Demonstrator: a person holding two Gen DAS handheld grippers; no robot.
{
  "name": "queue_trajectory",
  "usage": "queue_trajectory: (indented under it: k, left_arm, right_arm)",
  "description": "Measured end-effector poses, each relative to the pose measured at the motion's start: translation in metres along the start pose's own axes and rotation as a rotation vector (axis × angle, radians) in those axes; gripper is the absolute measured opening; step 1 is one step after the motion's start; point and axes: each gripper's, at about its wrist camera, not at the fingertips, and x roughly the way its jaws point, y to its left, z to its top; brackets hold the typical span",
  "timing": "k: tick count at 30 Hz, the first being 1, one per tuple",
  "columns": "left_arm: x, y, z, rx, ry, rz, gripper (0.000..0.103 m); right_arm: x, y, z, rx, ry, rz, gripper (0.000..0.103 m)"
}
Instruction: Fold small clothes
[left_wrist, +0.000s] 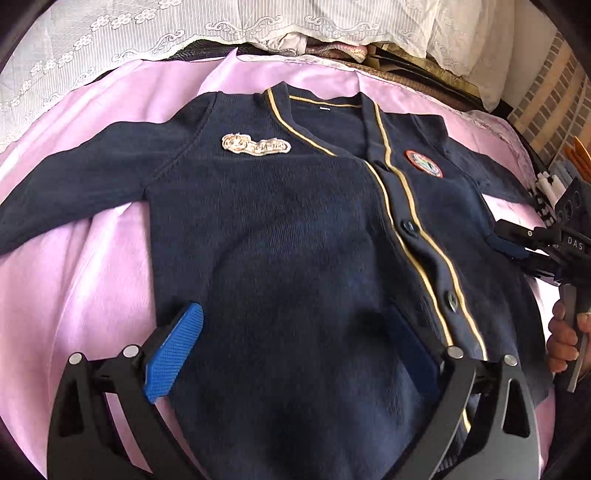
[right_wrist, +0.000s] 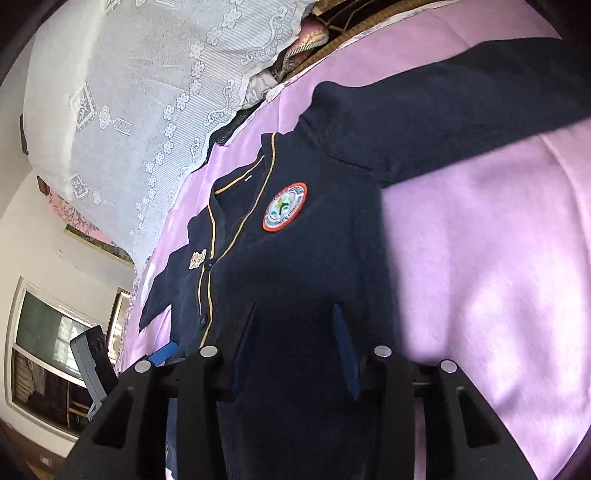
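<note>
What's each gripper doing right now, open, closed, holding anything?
Left gripper: open, fingers spread over the navy cardigan, holding nothing.
Right gripper: open, fingers apart over the cardigan's badge side, holding nothing.

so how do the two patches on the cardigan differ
The round badge is a circle with an orange-red rim and a white, multicoloured centre; the cream patch is a long, irregular strip in beige tones. The round badge sits on the side of the yellow-striped button band nearer the right gripper; the cream patch sits on the other side, above the left gripper. Both are at chest height on the navy cardigan.
</note>
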Motion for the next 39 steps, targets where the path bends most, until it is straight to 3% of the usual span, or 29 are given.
queue_trajectory:
  k: [3, 5, 8, 11, 13, 16, 19, 24, 28, 32, 36, 39]
  left_arm:
    - [-0.029, -0.006, -0.021, -0.002, -0.046, -0.035, 0.096]
    - [-0.057, -0.014, -0.036, 0.016, -0.125, -0.108, 0.096]
    - [-0.078, -0.031, -0.049, 0.073, -0.195, -0.123, 0.098]
    - [-0.057, -0.037, -0.057, 0.075, -0.085, -0.109, 0.098]
    - [-0.039, -0.036, -0.066, 0.065, 0.011, -0.101, 0.098]
    - [-0.047, -0.042, -0.076, 0.103, 0.009, -0.09, 0.098]
    - [-0.056, -0.044, -0.076, 0.115, -0.01, -0.1, 0.098]
    - [-0.081, -0.079, -0.041, 0.209, -0.162, 0.016, 0.098]
    - [-0.078, -0.123, 0.001, 0.27, -0.244, 0.017, 0.098]
    - [-0.046, -0.179, 0.04, 0.325, -0.257, 0.012, 0.098]
    - [-0.004, -0.238, 0.071, 0.41, -0.294, 0.071, 0.098]
    - [0.031, -0.269, 0.084, 0.462, -0.273, 0.088, 0.098]
  right_arm:
    - [-0.029, 0.017, -0.024, -0.078, -0.077, -0.126, 0.042]
    - [-0.048, 0.047, -0.045, -0.217, -0.145, -0.144, 0.05]
    - [-0.053, 0.093, -0.074, -0.432, -0.184, -0.222, 0.052]
    - [-0.029, 0.103, -0.098, -0.533, -0.084, -0.298, 0.052]
    - [-0.011, 0.094, -0.113, -0.535, 0.045, -0.323, 0.053]
    - [-0.024, 0.096, -0.127, -0.561, 0.054, -0.296, 0.058]
    - [-0.063, 0.083, -0.116, -0.455, -0.009, -0.194, 0.062]
    - [-0.121, 0.031, -0.036, -0.165, -0.261, -0.273, 0.062]
    - [-0.144, -0.014, 0.005, -0.007, -0.378, -0.333, 0.062]
    - [-0.149, -0.071, 0.026, 0.211, -0.413, -0.312, 0.062]
    - [-0.143, -0.11, 0.045, 0.351, -0.426, -0.312, 0.062]
    - [-0.136, -0.134, 0.06, 0.421, -0.443, -0.317, 0.062]
